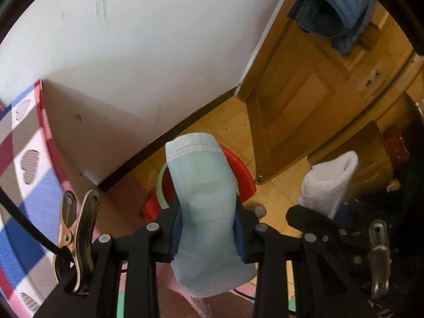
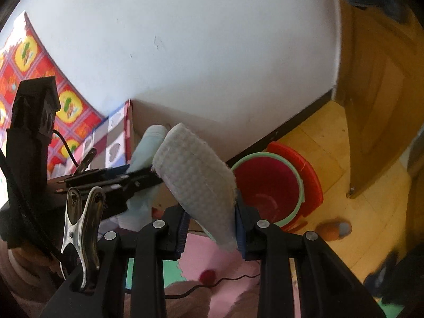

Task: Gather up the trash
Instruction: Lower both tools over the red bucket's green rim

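Left wrist view: the left gripper (image 1: pixel 209 234) has its jaws clamped on a pale blue face mask (image 1: pixel 205 198), which stands up between the blue pads (image 1: pixel 177 232) and hangs out below them as well. Past the mask on the wooden floor (image 1: pixel 230 124) sits a red bin (image 1: pixel 238 175) with a green rim, mostly hidden by the mask. To the right, the right gripper (image 1: pixel 336 213) holds a white folded cloth (image 1: pixel 328 182). A wooden door (image 1: pixel 296 100) stands behind, with a blue garment (image 1: pixel 334 13) hung over its top. A checked box (image 1: pixel 23 159) sits against the white wall (image 1: pixel 132 39) on the left.

Right wrist view: the right gripper (image 2: pixel 210 230) has its jaws clamped on the cloth (image 2: pixel 196 180), a waffle-textured piece tilted up to the left. The left gripper (image 2: pixel 135 177) reaches in from the left, just beside it, holding the mask (image 2: pixel 148 145). The bin (image 2: pixel 270 185) stands open on the floor (image 2: pixel 331 145) just beyond the cloth, its red lid (image 2: pixel 310 175) leaning behind it near the wall (image 2: pixel 185 53). A slipper (image 2: pixel 335 230) lies right of the bin. Pink foam mat (image 2: pixel 222 249) lies below the jaws.
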